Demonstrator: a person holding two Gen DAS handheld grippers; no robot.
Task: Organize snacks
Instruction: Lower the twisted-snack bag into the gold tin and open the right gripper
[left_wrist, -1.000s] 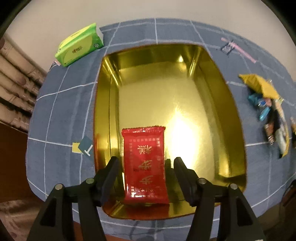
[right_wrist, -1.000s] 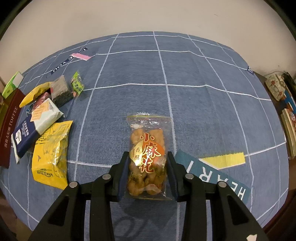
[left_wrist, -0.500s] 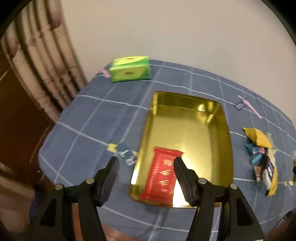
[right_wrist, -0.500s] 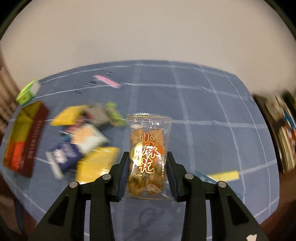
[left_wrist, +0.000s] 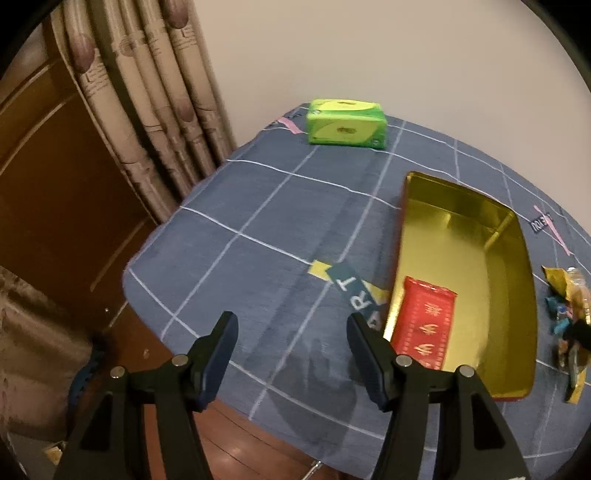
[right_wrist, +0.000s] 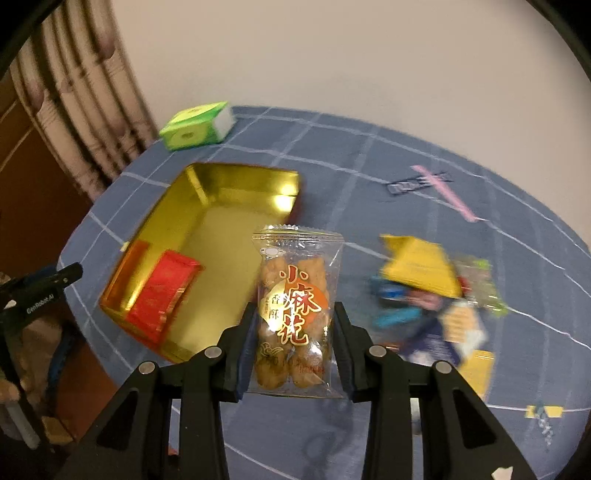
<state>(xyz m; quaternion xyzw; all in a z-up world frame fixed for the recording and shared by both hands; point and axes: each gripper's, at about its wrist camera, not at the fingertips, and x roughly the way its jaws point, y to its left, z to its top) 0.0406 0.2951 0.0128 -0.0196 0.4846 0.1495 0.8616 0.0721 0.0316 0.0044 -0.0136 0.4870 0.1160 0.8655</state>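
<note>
A gold tin box (left_wrist: 480, 258) sits on the blue checked tablecloth, with a red snack packet (left_wrist: 426, 323) lying at its near end. It also shows in the right wrist view (right_wrist: 221, 229) with the red packet (right_wrist: 166, 291) inside. My left gripper (left_wrist: 291, 339) is open and empty, above the table's left front, left of the tin. My right gripper (right_wrist: 293, 332) is shut on a clear packet of fried dough twists (right_wrist: 295, 310), held in the air just right of the tin. A pile of loose snacks (right_wrist: 432, 295) lies to the right.
A green tissue pack (left_wrist: 345, 123) lies at the table's far left corner. Curtains (left_wrist: 147, 110) and a brown wooden panel stand left of the table. The left gripper's tip (right_wrist: 48, 284) shows at the left edge of the right wrist view. The snack pile (left_wrist: 569, 321) lies right of the tin.
My left gripper has drawn back and swung left off the tin, leaving the red packet inside. My right gripper has lifted the dough twist packet and carried it left toward the tin.
</note>
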